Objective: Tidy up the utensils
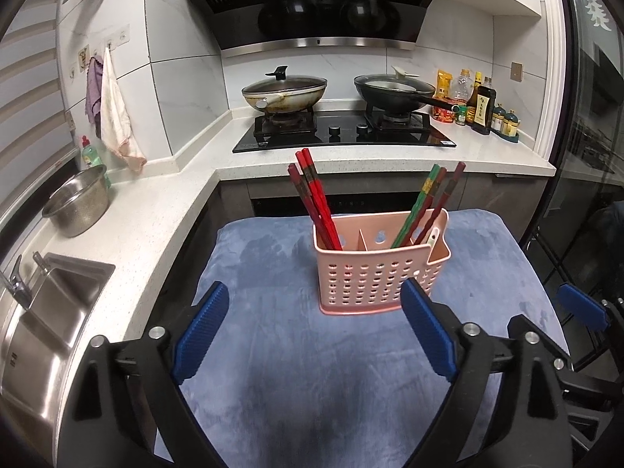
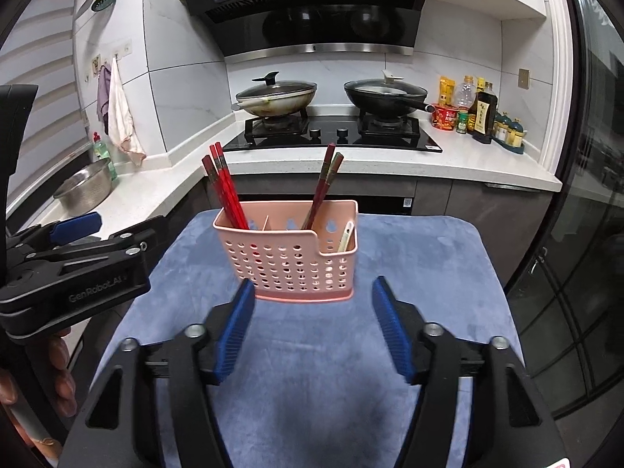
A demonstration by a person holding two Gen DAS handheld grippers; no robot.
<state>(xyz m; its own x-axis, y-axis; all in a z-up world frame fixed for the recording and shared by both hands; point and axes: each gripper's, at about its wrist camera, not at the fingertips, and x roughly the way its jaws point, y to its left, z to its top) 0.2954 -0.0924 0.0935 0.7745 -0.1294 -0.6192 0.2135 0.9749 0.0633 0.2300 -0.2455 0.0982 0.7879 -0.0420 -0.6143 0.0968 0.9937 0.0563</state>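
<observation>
The pink caddy [image 1: 374, 269] stands upright on the blue cloth [image 1: 273, 370] covering the tabletop, at about 12 o'clock from both grippers. Red chopsticks [image 1: 316, 202] lean in its left compartment; a mixed bunch, green and dark red [image 1: 425, 206], leans in the right, beside a pale spoon [image 2: 345, 236] in the side pocket. The left gripper [image 1: 316, 331] has its jaws wide apart with nothing between them; the right gripper [image 2: 314, 331] also stands parted and empty. The caddy looks like light, thin plastic, likely to tip if nudged. The chopsticks are stiff, slim and probably slick, so pinching them near the exposed upper ends seems best.
</observation>
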